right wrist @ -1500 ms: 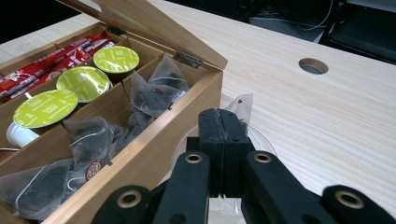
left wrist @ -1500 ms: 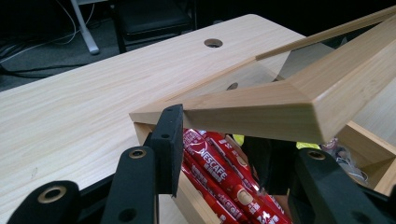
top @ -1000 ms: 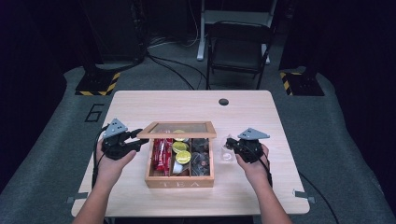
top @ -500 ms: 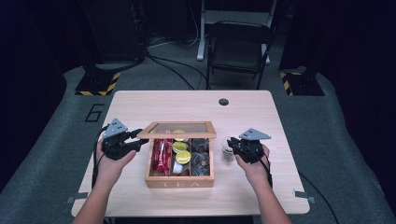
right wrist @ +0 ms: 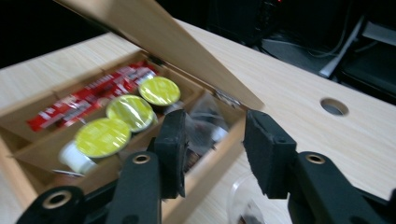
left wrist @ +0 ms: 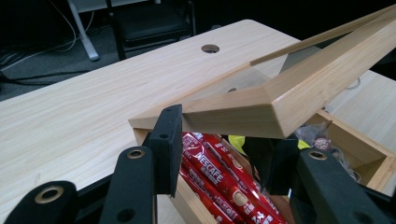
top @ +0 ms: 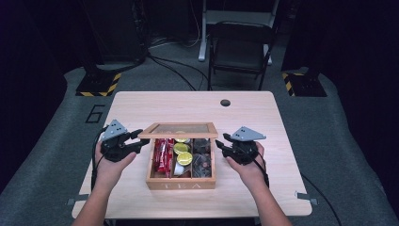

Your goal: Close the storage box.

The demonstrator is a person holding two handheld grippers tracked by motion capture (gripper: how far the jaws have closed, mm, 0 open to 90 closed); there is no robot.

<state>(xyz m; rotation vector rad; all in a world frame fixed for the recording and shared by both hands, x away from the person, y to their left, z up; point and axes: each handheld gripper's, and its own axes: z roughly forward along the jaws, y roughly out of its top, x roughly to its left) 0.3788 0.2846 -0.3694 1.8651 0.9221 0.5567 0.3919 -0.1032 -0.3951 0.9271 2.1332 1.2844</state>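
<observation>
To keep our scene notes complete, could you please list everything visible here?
Light wooden table: one, centre.
Wooden tea box: one, light, table's near middle.
Glass-paned wooden lid: one, raised.
Red Nescafe stick sachets: several, left compartment.
Yellow-topped capsules: three, middle compartment.
Dark packets: several, right compartment.
Clear small container: one, right of box.
Black chair: one, behind table.
Left claw: black, clamped on lid's corner.
Right claw: black, jaws just opening, holding nothing.

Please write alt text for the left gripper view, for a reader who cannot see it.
The left gripper holds the corner of a wooden box lid between its black jaws, keeping it raised. Under it lie red Nescafe sticks in the tea box; the light wooden table stretches beyond.
</observation>
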